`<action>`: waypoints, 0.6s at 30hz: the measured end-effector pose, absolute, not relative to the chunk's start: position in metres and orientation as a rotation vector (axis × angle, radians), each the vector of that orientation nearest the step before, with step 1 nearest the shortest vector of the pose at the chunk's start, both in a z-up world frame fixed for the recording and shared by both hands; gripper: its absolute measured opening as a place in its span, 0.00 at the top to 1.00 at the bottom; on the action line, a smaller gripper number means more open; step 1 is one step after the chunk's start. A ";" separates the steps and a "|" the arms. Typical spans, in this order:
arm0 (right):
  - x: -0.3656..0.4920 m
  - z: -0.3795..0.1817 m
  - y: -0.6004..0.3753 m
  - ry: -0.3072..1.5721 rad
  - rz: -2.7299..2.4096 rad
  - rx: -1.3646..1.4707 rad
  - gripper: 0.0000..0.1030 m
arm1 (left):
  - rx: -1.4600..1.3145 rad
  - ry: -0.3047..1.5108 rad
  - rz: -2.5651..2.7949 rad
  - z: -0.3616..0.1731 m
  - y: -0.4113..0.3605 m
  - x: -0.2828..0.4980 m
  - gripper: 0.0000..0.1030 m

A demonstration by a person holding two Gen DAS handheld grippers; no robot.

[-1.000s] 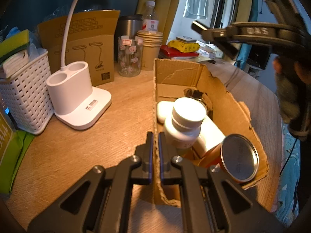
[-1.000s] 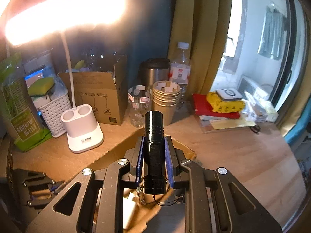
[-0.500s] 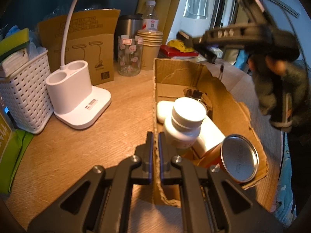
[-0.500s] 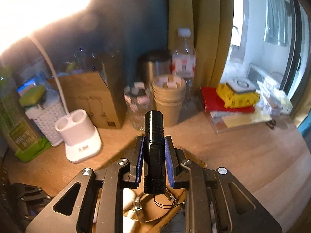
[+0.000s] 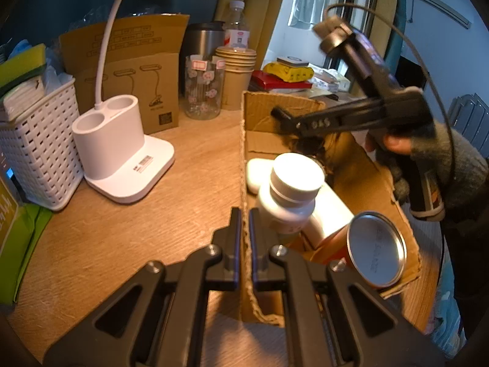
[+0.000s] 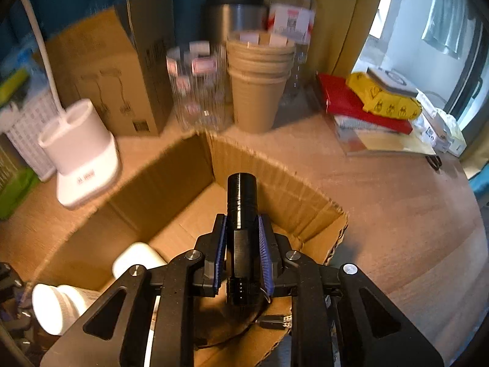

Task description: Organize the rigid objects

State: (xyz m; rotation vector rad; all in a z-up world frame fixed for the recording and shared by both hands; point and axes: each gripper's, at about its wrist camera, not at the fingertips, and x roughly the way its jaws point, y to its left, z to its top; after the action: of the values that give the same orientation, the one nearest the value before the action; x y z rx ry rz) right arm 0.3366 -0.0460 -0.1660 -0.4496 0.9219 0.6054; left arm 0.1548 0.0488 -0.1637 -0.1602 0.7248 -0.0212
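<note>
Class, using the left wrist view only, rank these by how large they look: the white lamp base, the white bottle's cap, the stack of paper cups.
1. white lamp base
2. stack of paper cups; white bottle's cap look alike, and the cap is nearer, so unranked.

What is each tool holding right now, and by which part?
The right tool clamps the black flashlight by its rear body, head pointing forward over the cardboard box. The left tool is shut on the box's near wall.

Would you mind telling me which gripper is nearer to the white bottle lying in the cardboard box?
Left. The left gripper, shut on the box wall, sits right beside the white bottle. The right gripper, holding a black flashlight, hangs above the box's far end.
</note>
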 end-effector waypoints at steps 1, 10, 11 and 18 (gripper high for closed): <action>0.336 -0.167 -0.045 0.924 0.602 -0.458 0.79 | -0.157 0.723 -0.021 -0.164 0.048 0.155 0.95; 0.333 -0.163 -0.048 0.915 0.596 -0.462 0.64 | -0.156 0.723 -0.017 -0.165 0.048 0.154 0.95; 0.331 -0.161 -0.050 0.911 0.598 -0.460 0.62 | -0.156 0.723 -0.017 -0.165 0.048 0.155 0.95; 0.324 -0.139 -0.067 0.846 0.563 -0.426 0.47 | -0.154 0.722 -0.013 -0.165 0.047 0.154 0.95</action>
State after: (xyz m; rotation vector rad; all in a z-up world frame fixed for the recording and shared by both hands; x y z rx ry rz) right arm 0.3237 -0.0675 -0.1395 -0.4265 0.8455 0.5631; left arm 0.1537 0.0473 -0.1653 -0.1537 0.7224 -0.0133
